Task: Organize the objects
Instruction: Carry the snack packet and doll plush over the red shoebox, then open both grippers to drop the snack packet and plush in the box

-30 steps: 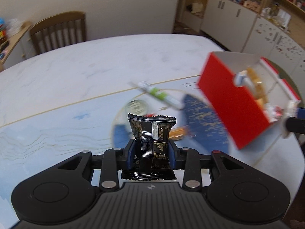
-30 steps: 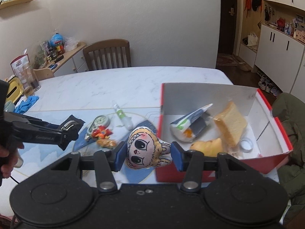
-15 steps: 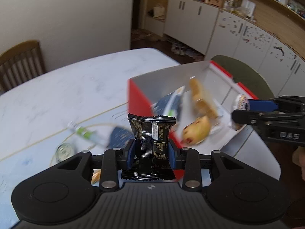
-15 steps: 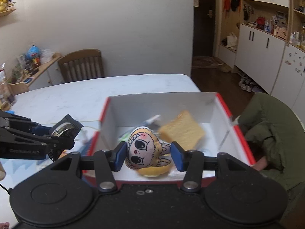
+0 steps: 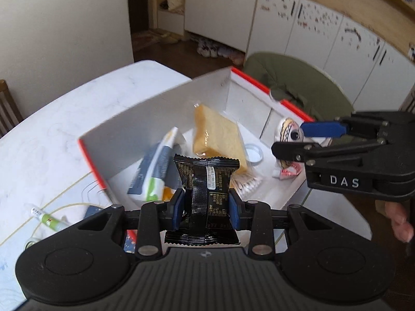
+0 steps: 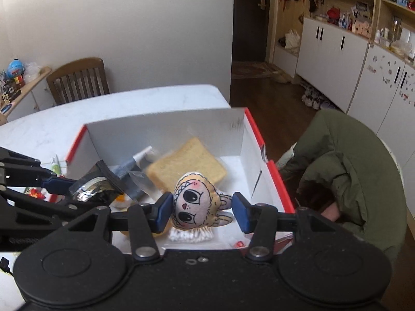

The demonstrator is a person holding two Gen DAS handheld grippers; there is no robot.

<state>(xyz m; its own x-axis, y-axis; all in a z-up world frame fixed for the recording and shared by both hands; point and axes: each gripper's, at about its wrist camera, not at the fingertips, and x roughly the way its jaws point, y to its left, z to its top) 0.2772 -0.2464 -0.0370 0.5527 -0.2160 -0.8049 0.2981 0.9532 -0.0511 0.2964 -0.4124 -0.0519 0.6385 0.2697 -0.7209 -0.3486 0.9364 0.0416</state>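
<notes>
Black snack packet and plush doll now hanging over the red-and-white box.

Both grippers have travelled from above the counter (image 5: 64, 119) to over the box (image 6: 166, 127), so release looks imminent. Left gripper (image 5: 206, 206) jaws are closing narrowly on the snack packet (image 5: 207, 181); right gripper (image 6: 201, 211) jaws, moderately spread, are pinching the plush doll (image 6: 197, 204).
</notes>
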